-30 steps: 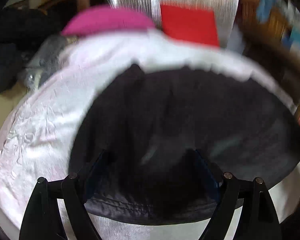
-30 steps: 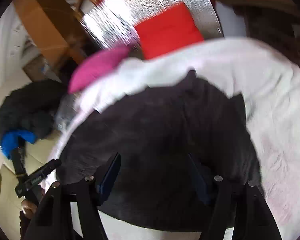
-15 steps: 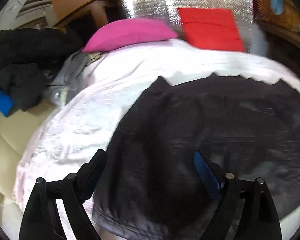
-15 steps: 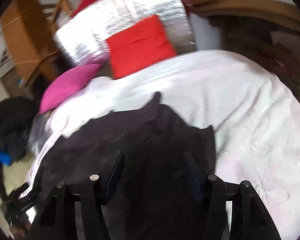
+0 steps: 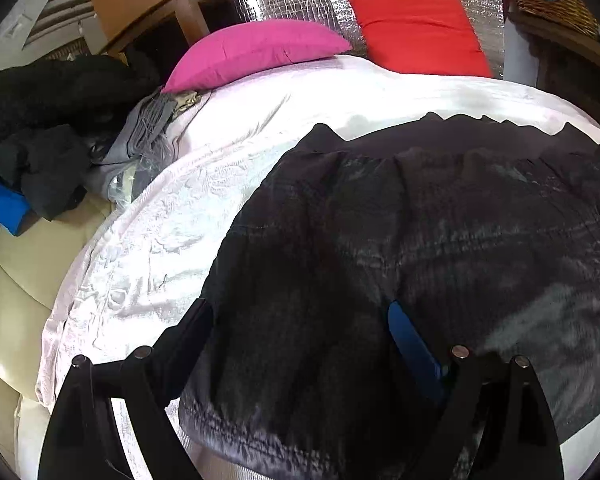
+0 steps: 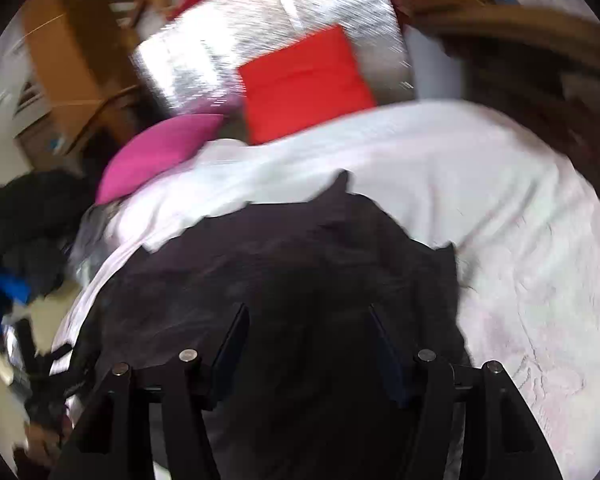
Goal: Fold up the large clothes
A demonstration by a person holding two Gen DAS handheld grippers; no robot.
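Two hand-held grippers hang over one dark garment (image 5: 400, 240), both with jaws spread wide and holding nothing. The left hand-held gripper (image 5: 300, 320) straddles the garment's near left edge, one finger over the white bedspread (image 5: 148, 248), the other over cloth; the hem lies just below it. The right hand-held gripper (image 6: 306, 324) sits above the garment's right part, all dark fabric between its fingers. The garment lies flat on the bed, its long axis running left to right, its toothed far edge away from both. I judge the left one nearer a graspable corner. No brand, label or writing can be read anywhere.
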